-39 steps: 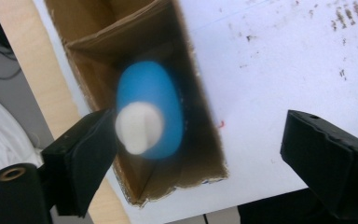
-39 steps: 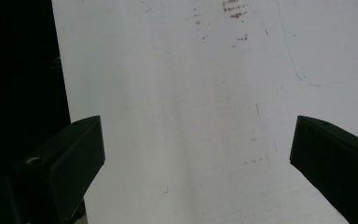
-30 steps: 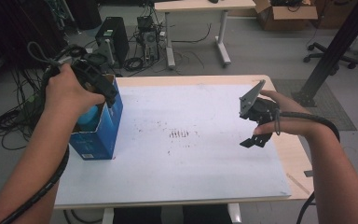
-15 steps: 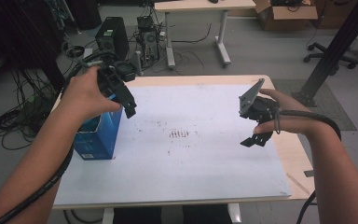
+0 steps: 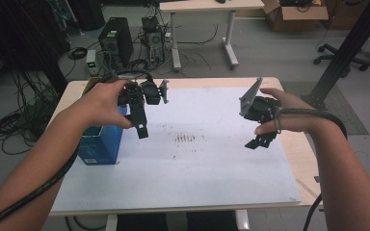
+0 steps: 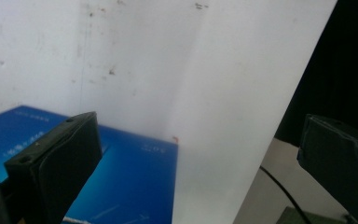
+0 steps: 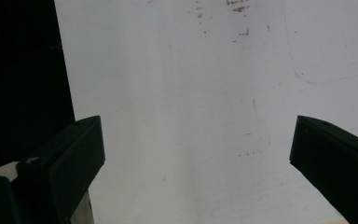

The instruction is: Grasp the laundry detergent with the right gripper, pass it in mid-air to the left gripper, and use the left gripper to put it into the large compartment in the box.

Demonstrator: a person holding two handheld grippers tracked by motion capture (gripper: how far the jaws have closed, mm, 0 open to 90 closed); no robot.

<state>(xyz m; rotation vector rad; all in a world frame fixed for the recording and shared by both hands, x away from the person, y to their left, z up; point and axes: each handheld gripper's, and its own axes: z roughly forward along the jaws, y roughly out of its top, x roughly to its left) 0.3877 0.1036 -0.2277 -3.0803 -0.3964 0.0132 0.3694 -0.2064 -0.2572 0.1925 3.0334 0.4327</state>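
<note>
Blue box (image 5: pixel 101 144) stands on the worktop (image 5: pixel 197 178) just beside and below your left claw (image 5: pixel 141 126), jaws just opened wide and empty: release step. Next, probably clear away; right claw (image 5: pixel 260 141) hangs wide, empty.

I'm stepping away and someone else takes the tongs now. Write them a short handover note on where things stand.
Left tongs: open, nothing between the jaws, which have just been opening; held above the table beside the blue box.
Right tongs: open, empty, hovering over the right side of the white board.
Blue box: stands at the board's left edge, free of both tongs.
Done: the box is set down and released.
Left: unclear from here; most likely the next pick or a reposition of the box.
</note>
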